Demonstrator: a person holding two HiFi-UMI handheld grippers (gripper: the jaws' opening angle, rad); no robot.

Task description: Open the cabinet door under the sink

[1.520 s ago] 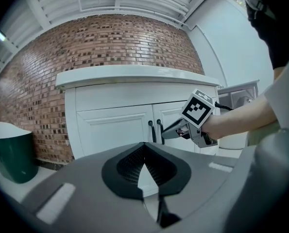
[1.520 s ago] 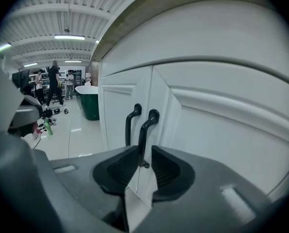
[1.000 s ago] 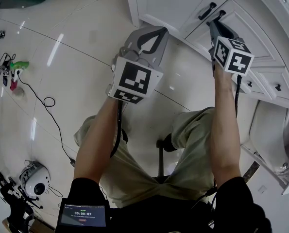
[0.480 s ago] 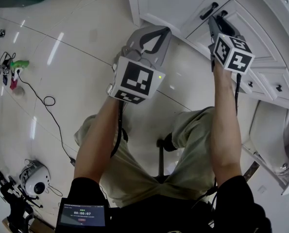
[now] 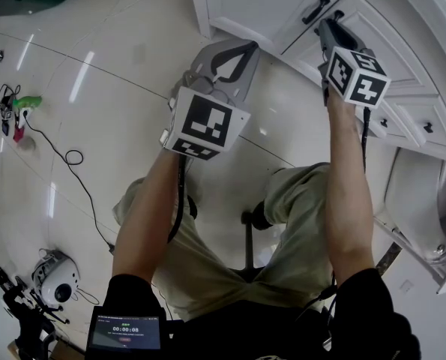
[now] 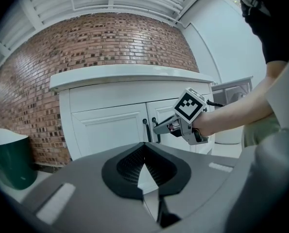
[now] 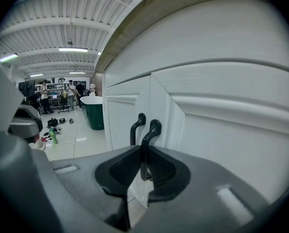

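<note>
1. The right gripper (image 7: 144, 154) is at the cabinet's right-hand door (image 7: 227, 135). Its jaws are closing on that door's black bar handle (image 7: 152, 129), and the pads are against it.
2. That door sits flush with the left-hand door (image 7: 120, 125). The handle stands upright at the door's inner edge, just beside the other door's handle (image 7: 136, 125).
3. The left gripper (image 6: 144, 149) hangs above the tiled floor (image 5: 118, 66), apart from the cabinet, with its jaws together and nothing between them.
</note>
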